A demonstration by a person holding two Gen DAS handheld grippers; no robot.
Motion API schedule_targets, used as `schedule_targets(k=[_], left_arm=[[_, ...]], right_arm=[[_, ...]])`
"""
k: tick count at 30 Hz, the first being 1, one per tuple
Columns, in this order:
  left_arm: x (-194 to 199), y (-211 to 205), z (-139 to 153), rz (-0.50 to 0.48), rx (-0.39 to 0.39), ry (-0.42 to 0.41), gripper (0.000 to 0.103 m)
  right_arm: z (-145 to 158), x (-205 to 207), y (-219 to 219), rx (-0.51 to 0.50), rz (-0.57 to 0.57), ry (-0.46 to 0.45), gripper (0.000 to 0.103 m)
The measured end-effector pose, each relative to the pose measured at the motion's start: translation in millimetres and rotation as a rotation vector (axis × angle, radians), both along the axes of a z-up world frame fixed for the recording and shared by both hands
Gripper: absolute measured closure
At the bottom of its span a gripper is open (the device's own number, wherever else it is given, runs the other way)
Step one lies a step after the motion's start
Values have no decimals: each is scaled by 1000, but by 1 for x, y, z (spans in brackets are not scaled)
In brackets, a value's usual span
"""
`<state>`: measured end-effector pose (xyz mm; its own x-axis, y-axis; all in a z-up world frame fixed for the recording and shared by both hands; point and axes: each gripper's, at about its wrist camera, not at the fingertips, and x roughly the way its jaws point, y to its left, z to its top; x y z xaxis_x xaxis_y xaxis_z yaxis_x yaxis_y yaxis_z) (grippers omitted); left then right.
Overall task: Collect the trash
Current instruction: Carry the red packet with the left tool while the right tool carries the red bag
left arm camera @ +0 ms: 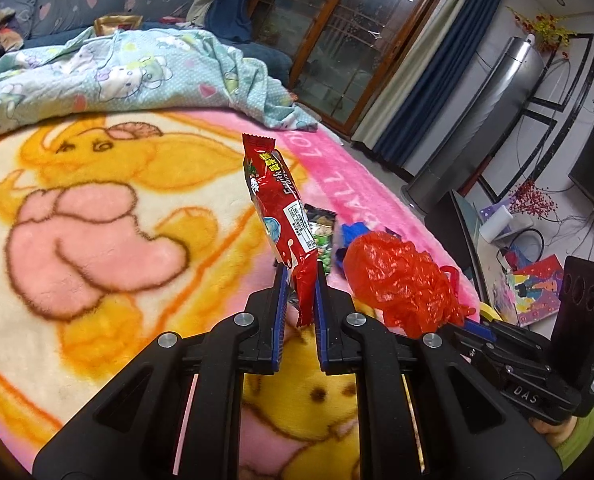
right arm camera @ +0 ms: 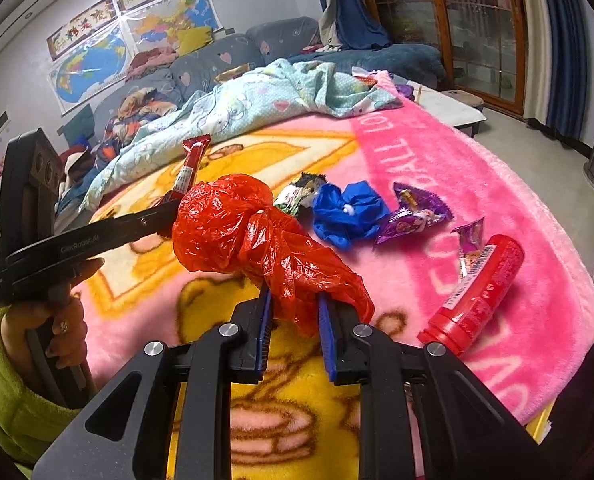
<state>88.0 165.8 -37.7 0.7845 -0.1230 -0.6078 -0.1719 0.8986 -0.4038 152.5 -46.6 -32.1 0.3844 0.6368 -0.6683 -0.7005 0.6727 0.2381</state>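
The left tool is clenched on the lower end of a red snack wrapper, which stands upright above its jaws, clear of the pink blanket. Just to its right, the right tool is clamped on the gathered neck of a crumpled red plastic bag, held off the blanket and apparently tied shut. By my reading, collection is only partly under way: two pieces are in hand. Beyond the right tool and to its right, still lying on the blanket, are a green-printed packet, a blue plastic bag, two purple wrappers, and a red tube on its side. No bin shows.
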Motion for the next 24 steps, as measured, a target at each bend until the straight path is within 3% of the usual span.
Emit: schedule_targets(k=[24], left_arm=[[-6,-54,29,-107,60,-64,95]], right_arm=[[29,4,-44,30,-118,-65,83]])
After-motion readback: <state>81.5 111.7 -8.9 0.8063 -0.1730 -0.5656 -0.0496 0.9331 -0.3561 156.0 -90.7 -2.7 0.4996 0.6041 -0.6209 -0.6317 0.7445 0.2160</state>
